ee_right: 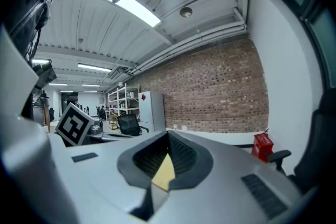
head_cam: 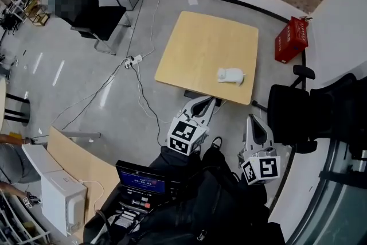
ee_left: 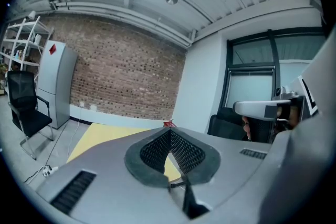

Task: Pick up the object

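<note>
The small white object [head_cam: 230,75] lies on the square wooden desk [head_cam: 195,49], close to its near right corner, while the left tool [head_cam: 207,102] and right tool [head_cam: 256,121], each with jaws together and empty, hang just short of the desk's near edge, a black chair [head_cam: 298,115] at right

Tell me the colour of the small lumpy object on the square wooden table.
White: the lumpy object shows best in the head view.
</note>
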`<act>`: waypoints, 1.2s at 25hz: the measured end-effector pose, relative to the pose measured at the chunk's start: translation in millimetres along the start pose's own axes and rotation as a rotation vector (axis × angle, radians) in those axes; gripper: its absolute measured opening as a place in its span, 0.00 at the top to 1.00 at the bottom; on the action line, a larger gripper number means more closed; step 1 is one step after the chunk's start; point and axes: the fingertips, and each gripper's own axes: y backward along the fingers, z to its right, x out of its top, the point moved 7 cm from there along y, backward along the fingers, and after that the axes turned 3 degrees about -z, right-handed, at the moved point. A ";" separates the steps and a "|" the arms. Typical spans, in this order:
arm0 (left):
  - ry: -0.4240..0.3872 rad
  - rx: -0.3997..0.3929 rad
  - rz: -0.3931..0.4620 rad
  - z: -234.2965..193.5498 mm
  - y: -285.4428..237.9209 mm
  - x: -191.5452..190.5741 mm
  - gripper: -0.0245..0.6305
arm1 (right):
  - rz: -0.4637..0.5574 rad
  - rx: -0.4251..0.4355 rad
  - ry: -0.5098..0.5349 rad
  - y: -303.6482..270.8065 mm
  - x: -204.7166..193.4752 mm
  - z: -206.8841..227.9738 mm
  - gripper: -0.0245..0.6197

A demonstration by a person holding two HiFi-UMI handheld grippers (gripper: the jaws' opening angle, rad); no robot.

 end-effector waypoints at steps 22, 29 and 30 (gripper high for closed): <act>-0.002 0.253 -0.086 -40.1 -121.1 12.7 0.96 | -0.085 0.090 -0.016 -117.2 -28.3 153.5 0.95; 0.039 0.284 -0.170 -51.1 -141.5 -11.5 0.96 | -0.208 0.128 -0.082 -154.6 -74.4 181.5 0.95; 0.045 0.285 -0.176 -53.8 -143.3 -14.5 0.96 | -0.227 0.127 -0.097 -160.8 -81.9 184.5 0.95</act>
